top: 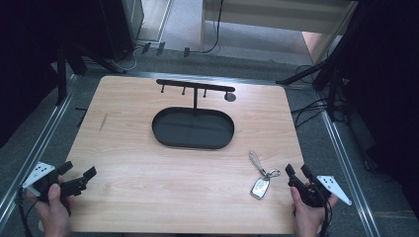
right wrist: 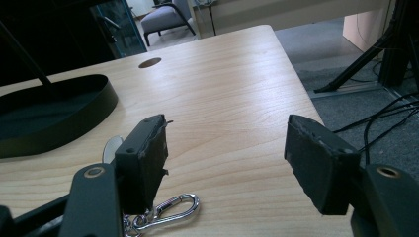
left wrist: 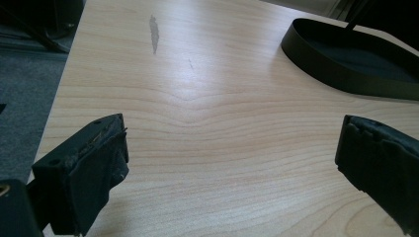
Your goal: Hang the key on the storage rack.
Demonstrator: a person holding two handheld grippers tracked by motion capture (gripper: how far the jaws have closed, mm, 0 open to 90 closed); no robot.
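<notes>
Key fob (top: 260, 187) lies flat on the worktop (top: 148, 187), near the front right, just left of the right tool (top: 298, 173). Its long axis runs diagonally: fob body at the near end, then a metal clip (top: 272, 174), then a pale strap (top: 256, 161) reaching away and to the left, toward the tray (top: 192, 128). In the right gripper view the clip (right wrist: 168, 210) sits on the wood just beside the left jaw, partly hidden behind it; can't tell if they touch. Right tool (right wrist: 237, 158) is spread wide, nothing between the jaws, bare wood in the gap. It's held in the right hand (top: 309, 215) at the front right edge, jaws aimed away from the person. Left tool (top: 79, 173) is at the front left corner in the left hand (top: 52, 210), well apart from the fob, jaws aimed right and slightly away. It's also spread wide and holding nothing; the left gripper view (left wrist: 232, 163) shows plain wood between the jaws. Oval black tray sits mid-worktop, long axis left to right, with a thin post and a hook bar (top: 195, 85) rising at its far edge. A small round hole (top: 230, 97) is in the wood just right of the bar.
</notes>
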